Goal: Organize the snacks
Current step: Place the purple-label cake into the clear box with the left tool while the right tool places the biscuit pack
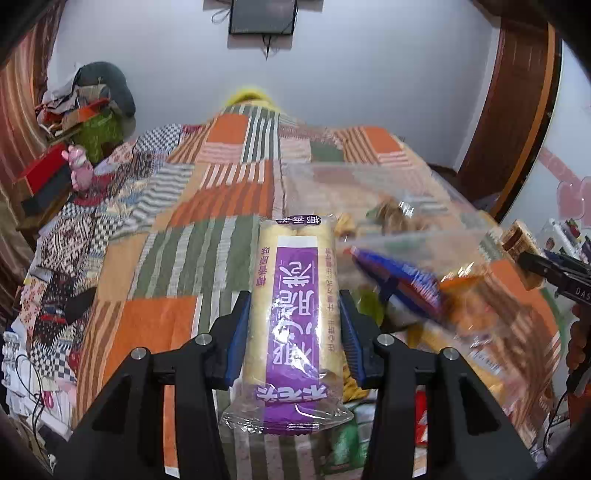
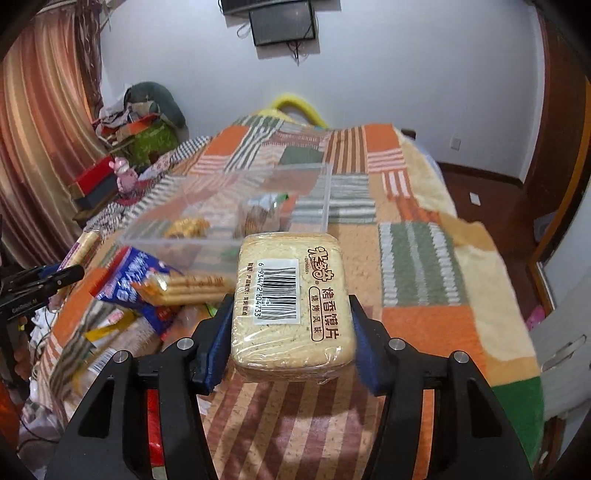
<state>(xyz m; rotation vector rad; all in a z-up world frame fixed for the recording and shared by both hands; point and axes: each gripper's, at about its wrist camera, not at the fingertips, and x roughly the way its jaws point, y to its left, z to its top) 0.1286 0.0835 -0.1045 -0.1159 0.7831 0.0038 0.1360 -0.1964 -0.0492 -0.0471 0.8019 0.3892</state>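
My left gripper [image 1: 293, 317] is shut on a long cream snack pack with a purple label [image 1: 291, 314], held above the patchwork bedspread. My right gripper [image 2: 290, 325] is shut on a tan cracker pack with a barcode [image 2: 291, 302], also held above the bed. A clear plastic bin [image 2: 229, 206] stands ahead of the right gripper with a few snacks inside; it also shows, blurred, in the left wrist view [image 1: 388, 210]. A blue-wrapped biscuit pack [image 2: 140, 280] and other loose snacks lie beside the bin. The right gripper's tip [image 1: 546, 269] shows at the right edge of the left wrist view, and the left gripper's tip [image 2: 44, 280] at the left edge of the right wrist view.
The bed [image 2: 424, 258] carries an orange, green and striped cover. Cluttered boxes and a pink toy [image 1: 79, 166] sit at the left by the curtain. A wooden door [image 1: 517, 110] stands at the right. A dark screen [image 2: 282, 22] hangs on the far wall.
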